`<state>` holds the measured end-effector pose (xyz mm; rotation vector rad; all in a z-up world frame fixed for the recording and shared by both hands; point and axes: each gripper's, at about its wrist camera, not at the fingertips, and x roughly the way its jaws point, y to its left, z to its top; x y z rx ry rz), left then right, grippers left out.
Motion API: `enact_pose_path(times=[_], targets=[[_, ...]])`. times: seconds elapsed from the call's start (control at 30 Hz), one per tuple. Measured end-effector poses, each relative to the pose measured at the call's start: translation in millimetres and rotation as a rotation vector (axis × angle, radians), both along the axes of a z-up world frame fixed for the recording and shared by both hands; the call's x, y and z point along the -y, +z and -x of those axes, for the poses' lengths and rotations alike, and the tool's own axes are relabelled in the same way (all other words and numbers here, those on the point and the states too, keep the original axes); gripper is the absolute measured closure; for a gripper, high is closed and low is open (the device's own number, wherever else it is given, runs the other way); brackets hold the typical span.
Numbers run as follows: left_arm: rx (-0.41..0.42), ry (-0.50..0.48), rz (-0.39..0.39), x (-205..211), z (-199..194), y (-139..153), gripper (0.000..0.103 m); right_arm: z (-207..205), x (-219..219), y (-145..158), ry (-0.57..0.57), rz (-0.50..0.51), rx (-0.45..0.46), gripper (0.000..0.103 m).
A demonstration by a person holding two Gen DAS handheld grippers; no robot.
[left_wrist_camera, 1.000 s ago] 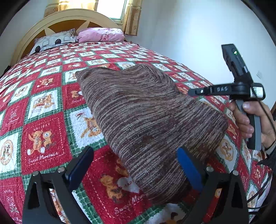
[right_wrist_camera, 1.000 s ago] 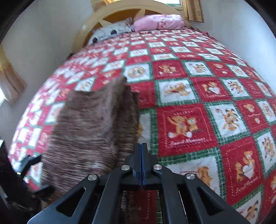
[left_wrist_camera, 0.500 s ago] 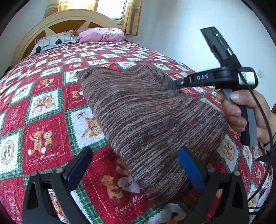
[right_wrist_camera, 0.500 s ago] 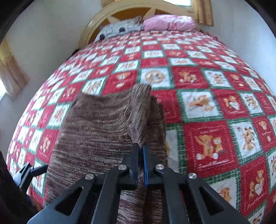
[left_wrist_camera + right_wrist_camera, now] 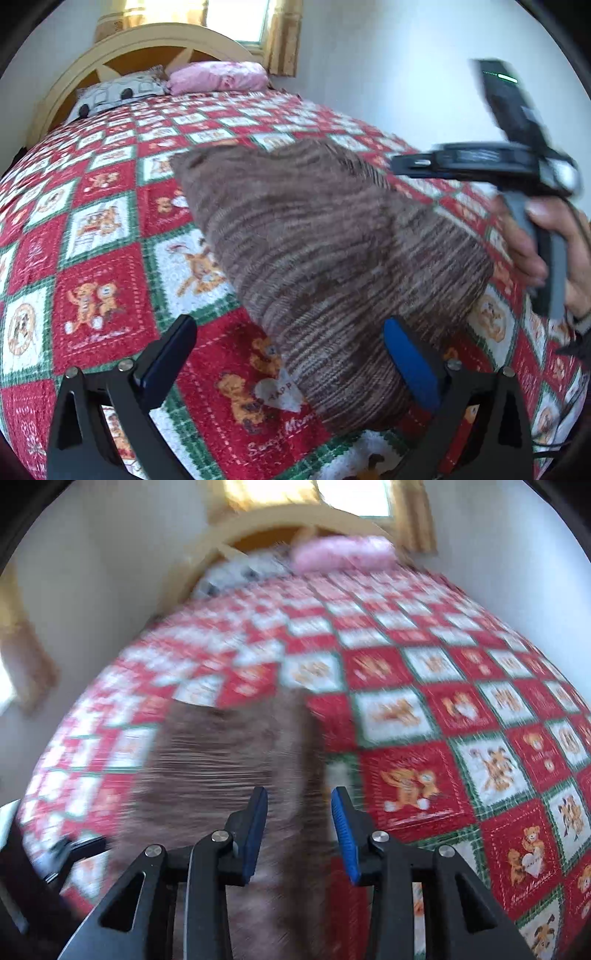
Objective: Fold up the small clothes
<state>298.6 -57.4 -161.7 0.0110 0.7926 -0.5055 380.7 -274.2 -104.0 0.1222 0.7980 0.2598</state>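
A brown striped knitted garment [image 5: 325, 254] lies folded on the red patchwork bedspread [image 5: 103, 302]. My left gripper [image 5: 291, 354] hovers open over the garment's near edge, its fingers wide apart and not pressing the cloth. In the left wrist view my right gripper [image 5: 397, 164] is held by a hand [image 5: 532, 240] above the garment's right side. In the blurred right wrist view the right gripper [image 5: 299, 830] has its jaws opening; the garment [image 5: 229, 760] lies below and beyond them, and the pads do not press on it.
The headboard [image 5: 144, 48] with a pink pillow [image 5: 218, 75] and a grey patterned pillow [image 5: 118, 90] stands at the far end. A white wall [image 5: 388, 74] runs along the bed's right side. A curtained window [image 5: 351, 498] is behind the headboard.
The right gripper was shut on a raised fold of the garment; now its jaws have parted and the fold has dropped flat. The right hand rose and pulled back. The left gripper barely moved.
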Motion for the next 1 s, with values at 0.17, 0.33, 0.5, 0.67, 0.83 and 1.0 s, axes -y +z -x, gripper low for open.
enact_pose_path(times=[0.17, 0.33, 0.5, 0.67, 0.83, 1.0], targets=[[-0.038, 0.029, 0.001, -1.3, -5.1, -5.0, 0.000, 40.9, -17.9, -11.5, 0.181, 0.026, -0.049, 0.066], [-0.022, 0.046, -0.005, -2.2, -2.5, -3.0, 0.000, 57.8, 2.9, -51.1, 0.128, 0.081, -0.128, 0.095], [-0.011, 0.062, -0.041, 1.4, -0.1, -2.4, 0.000, 69.8, 0.3, -38.2, 0.104, 0.103, -0.070, 0.092], [-0.070, 0.069, -0.104, 7.0, 5.0, -12.3, 0.000, 76.2, -6.8, -44.3, 0.125, 0.133, -0.105, 0.088], [-0.097, 0.081, -0.085, 2.6, 4.9, -9.9, 0.000, 71.3, 4.1, -43.0, 0.140, 0.060, -0.123, 0.078], [-0.104, 0.104, -0.012, -2.9, -1.4, 5.8, 0.000, 65.7, 5.5, -26.6, 0.202, 0.012, -0.064, 0.055]])
